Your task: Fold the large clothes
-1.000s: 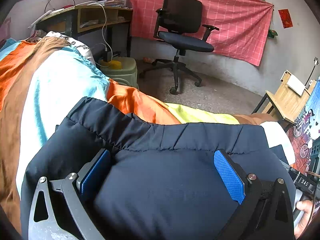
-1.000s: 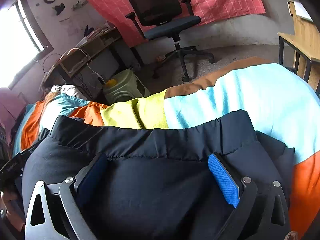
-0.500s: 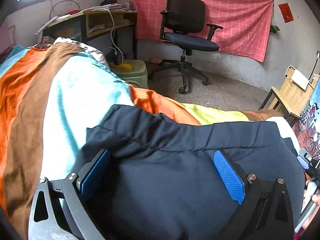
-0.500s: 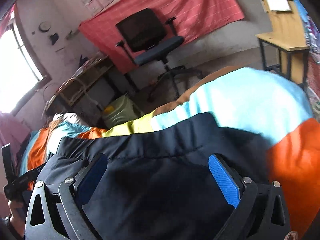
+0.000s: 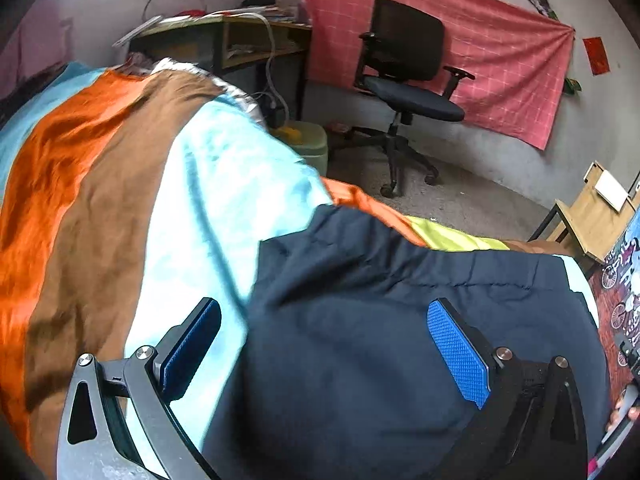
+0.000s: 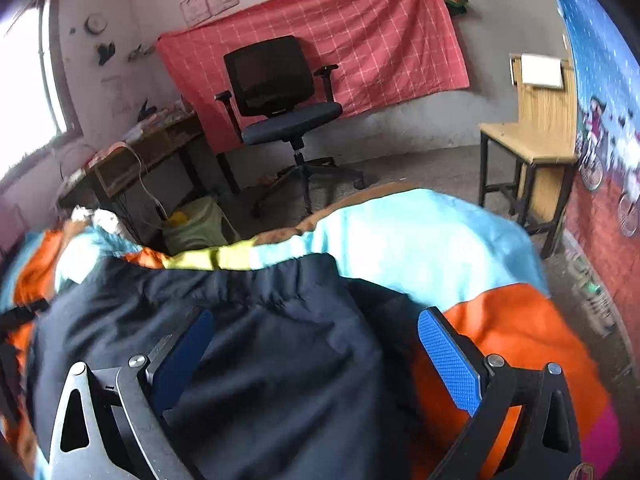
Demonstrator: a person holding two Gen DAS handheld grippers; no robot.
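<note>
A dark navy padded garment (image 5: 380,352) lies on a bed covered by a striped orange, brown and light blue spread (image 5: 132,220). My left gripper (image 5: 324,352) hovers open over the garment's left edge. Its left pad (image 5: 192,344) is above the light blue stripe and its right pad (image 5: 458,356) above the navy fabric. In the right wrist view the garment (image 6: 260,360) fills the lower left. My right gripper (image 6: 316,360) is open over the garment's right edge, with its right pad (image 6: 448,364) above the orange stripe. Nothing is pinched in either one.
Beyond the bed stand a black office chair (image 5: 404,64), a cluttered desk (image 5: 224,40), a green stool (image 5: 304,144) and a wooden chair (image 6: 532,136). A red checked cloth (image 6: 320,32) hangs on the far wall. A hand (image 5: 622,412) shows at the right edge.
Both grippers have moved outward, the left to the left and the right to the right. Each garment edge now lies between the open fingers, and more bedspread shows.
</note>
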